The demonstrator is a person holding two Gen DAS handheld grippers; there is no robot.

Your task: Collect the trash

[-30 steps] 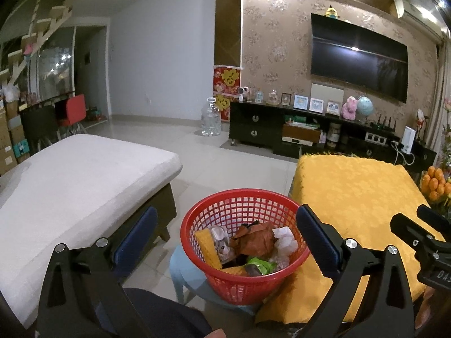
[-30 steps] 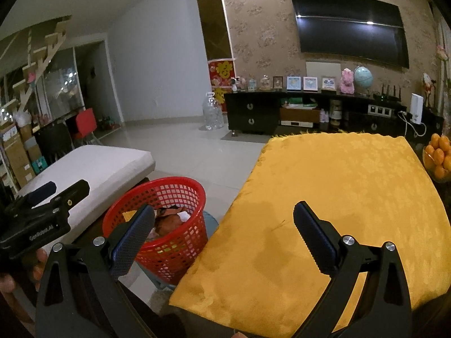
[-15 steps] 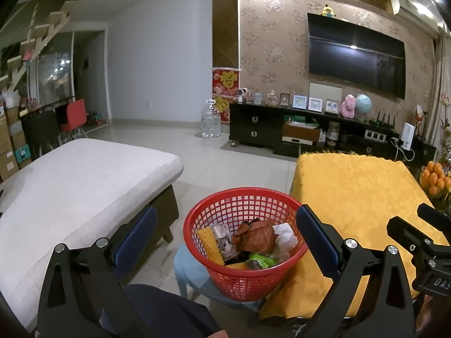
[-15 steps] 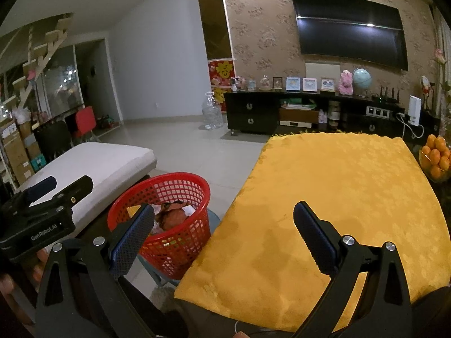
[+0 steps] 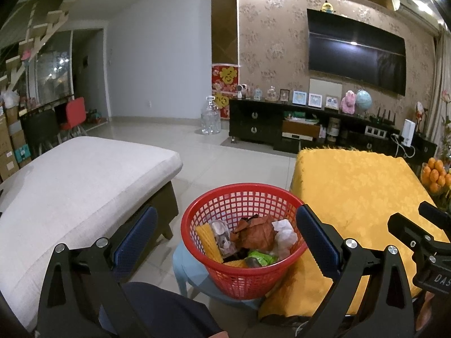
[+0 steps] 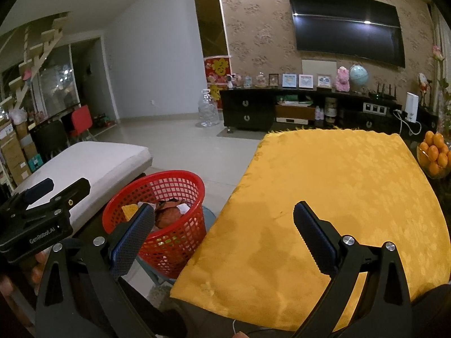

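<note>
A red mesh basket (image 5: 242,197) stands on a light blue stool (image 5: 183,264) beside the table. It holds crumpled brown paper (image 5: 256,232), white wrappers (image 5: 284,229), a yellow piece (image 5: 207,238) and a green wrapper (image 5: 260,257). My left gripper (image 5: 225,233) is open and empty, held above and in front of the basket. The basket also shows in the right wrist view (image 6: 172,180). My right gripper (image 6: 222,231) is open and empty over the near left part of the yellow tablecloth (image 6: 338,186).
A white cushioned bench (image 5: 70,174) stands left of the basket. A bowl of oranges (image 6: 434,155) sits at the table's right edge. A black TV cabinet (image 5: 282,124) and a water jug (image 5: 210,119) stand across the tiled floor.
Both grippers have drawn back and up a little, so the basket and table look slightly farther. Both stay open and empty.
</note>
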